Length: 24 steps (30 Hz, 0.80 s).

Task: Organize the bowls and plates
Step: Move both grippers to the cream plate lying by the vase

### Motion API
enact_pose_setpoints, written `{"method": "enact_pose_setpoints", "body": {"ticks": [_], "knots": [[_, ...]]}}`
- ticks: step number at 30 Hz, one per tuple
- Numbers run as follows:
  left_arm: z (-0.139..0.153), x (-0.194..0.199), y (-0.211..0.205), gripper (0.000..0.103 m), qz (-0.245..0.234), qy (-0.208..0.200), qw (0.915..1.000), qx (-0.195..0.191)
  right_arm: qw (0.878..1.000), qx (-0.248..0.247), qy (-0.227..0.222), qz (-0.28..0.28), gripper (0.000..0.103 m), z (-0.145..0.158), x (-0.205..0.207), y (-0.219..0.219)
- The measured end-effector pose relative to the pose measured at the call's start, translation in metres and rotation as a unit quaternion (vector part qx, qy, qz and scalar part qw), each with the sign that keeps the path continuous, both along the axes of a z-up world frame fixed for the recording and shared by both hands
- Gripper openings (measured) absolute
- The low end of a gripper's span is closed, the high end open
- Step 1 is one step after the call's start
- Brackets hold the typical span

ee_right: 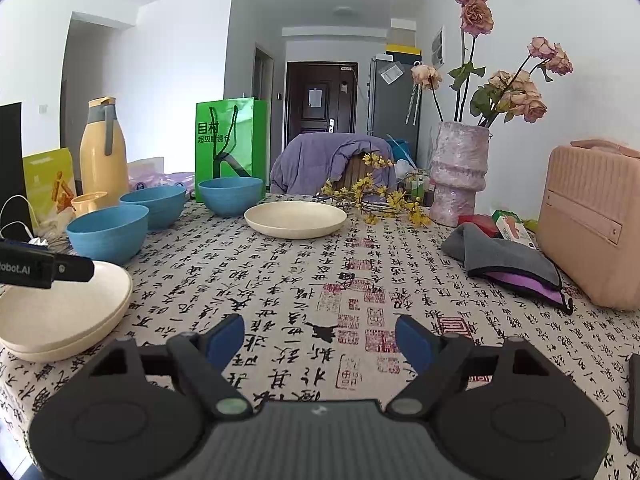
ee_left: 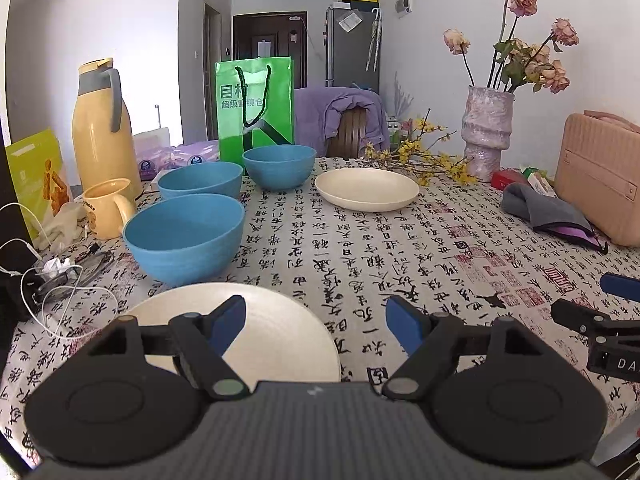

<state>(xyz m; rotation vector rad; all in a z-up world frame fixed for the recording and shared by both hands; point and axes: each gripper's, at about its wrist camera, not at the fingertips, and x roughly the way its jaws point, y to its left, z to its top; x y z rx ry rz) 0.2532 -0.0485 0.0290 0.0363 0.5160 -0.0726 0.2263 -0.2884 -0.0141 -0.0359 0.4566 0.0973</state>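
Cream plates (ee_right: 60,316) sit stacked near-left, under the left claw (ee_left: 316,320), which gapes empty. One more plate (ee_left: 366,189) lies far, beside three blue bowls (ee_left: 186,236) at left. The right claw (ee_right: 320,338), also spread and empty, faces bare surface (ee_right: 320,272); only its view shows the stack's two layers.

Two low wrist views across the table (ee_left: 400,248), sharing the far plate (ee_right: 295,219).

Three bowls (ee_left: 200,208) stand left of the far plate (ee_left: 366,189), stacked plates (ee_right: 60,316) nearest.
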Motion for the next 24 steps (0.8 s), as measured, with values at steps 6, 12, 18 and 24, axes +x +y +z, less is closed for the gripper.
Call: {"method": "enact_pose_setpoints", "body": {"ticks": [6, 12, 18, 24], "knots": [[0.006, 0.037, 0.010, 0.078, 0.000, 0.016, 0.9996, -0.022, 1.000, 0.002, 0.007, -0.004, 0.082, 0.003, 0.039, -0.008], [0.009, 0.073, 0.014, 0.077, -0.004, 0.026, 0.9994, -0.023, 1.000, 0.010, 0.015, -0.003, 0.082, 0.002, 0.081, -0.015], [0.016, 0.120, 0.013, 0.076, -0.012, 0.039, 0.9988, -0.027, 0.999, 0.024, 0.024, 0.009, 0.081, 0.006, 0.127, -0.020], [0.032, 0.177, 0.016, 0.075, -0.010, 0.061, 0.9966, -0.055, 0.997, 0.050, 0.050, 0.024, 0.081, 0.012, 0.186, -0.025]]}}
